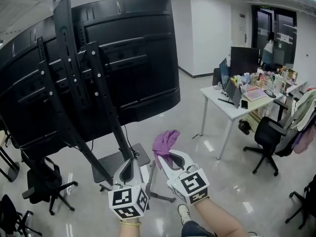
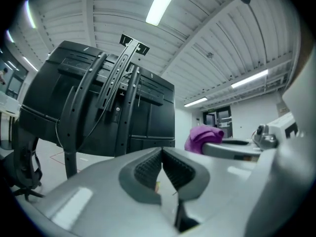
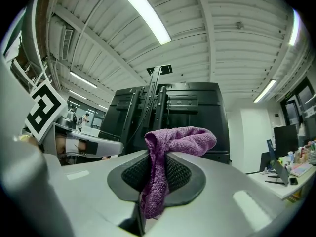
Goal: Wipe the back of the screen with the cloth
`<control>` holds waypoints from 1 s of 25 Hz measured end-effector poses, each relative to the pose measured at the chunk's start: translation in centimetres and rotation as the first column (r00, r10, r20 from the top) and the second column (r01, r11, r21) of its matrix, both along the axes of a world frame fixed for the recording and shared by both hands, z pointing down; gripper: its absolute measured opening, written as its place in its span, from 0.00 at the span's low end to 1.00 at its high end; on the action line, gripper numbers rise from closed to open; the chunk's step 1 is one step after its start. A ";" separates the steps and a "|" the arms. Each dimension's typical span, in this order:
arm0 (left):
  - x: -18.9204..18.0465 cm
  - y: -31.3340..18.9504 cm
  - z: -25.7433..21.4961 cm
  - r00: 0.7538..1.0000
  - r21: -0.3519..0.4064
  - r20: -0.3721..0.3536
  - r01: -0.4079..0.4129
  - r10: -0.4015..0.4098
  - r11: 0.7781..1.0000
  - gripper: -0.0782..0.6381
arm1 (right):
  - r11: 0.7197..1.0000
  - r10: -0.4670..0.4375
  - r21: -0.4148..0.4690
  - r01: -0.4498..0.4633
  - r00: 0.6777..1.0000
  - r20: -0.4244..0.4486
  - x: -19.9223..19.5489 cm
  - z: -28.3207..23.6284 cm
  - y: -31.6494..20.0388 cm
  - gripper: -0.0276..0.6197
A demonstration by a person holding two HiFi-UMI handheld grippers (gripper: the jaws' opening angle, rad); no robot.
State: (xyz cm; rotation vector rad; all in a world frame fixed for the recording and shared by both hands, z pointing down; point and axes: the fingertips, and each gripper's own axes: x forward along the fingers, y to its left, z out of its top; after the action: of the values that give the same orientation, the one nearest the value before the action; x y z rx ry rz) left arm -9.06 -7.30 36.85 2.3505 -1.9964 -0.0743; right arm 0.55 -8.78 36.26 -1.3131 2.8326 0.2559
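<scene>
Below the screen (image 1: pixel 133 58), whose black back faces us, the right hand-held gripper (image 1: pixel 167 156) pinches a purple cloth (image 1: pixel 165 141), well short of the panel. The left hand-held gripper (image 1: pixel 129 163) is closed on nothing. The cloth's loose folds could snag on the mount bars (image 1: pixel 101 83) and be pulled free.

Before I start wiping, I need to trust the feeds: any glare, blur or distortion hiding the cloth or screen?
Head view: evenly lit and sharp; the screen is dark, its brackets readable. Left gripper view: heavy fisheye bending, left gripper close and soft. Right gripper view: same bending, bright ceiling tube, cloth crisp in the right gripper.
</scene>
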 end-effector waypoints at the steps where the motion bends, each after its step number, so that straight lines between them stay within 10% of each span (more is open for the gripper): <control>1: 0.0 -1.7 -0.1 1.000 0.002 0.004 0.014 -0.014 1.000 0.12 | 1.000 -0.015 0.009 0.015 1.000 -0.002 -0.4 -0.2 -2.1 0.12; 17: -0.5 -23.5 -1.6 0.963 0.010 0.002 0.270 -0.270 0.963 0.12 | 0.929 -0.337 0.110 0.354 0.930 -0.150 -11.7 -5.0 -30.7 0.12; 25: 3.3 -30.0 -1.0 0.975 0.004 0.029 0.222 -0.222 0.975 0.12 | 0.970 -0.231 0.051 0.240 0.963 -0.142 -1.5 -1.9 -39.2 0.12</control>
State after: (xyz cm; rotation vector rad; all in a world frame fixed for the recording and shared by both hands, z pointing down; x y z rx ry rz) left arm -5.74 -37.33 35.86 2.1306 -2.2651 -0.0511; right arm -0.91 -48.02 34.41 -0.9691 3.0245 0.4461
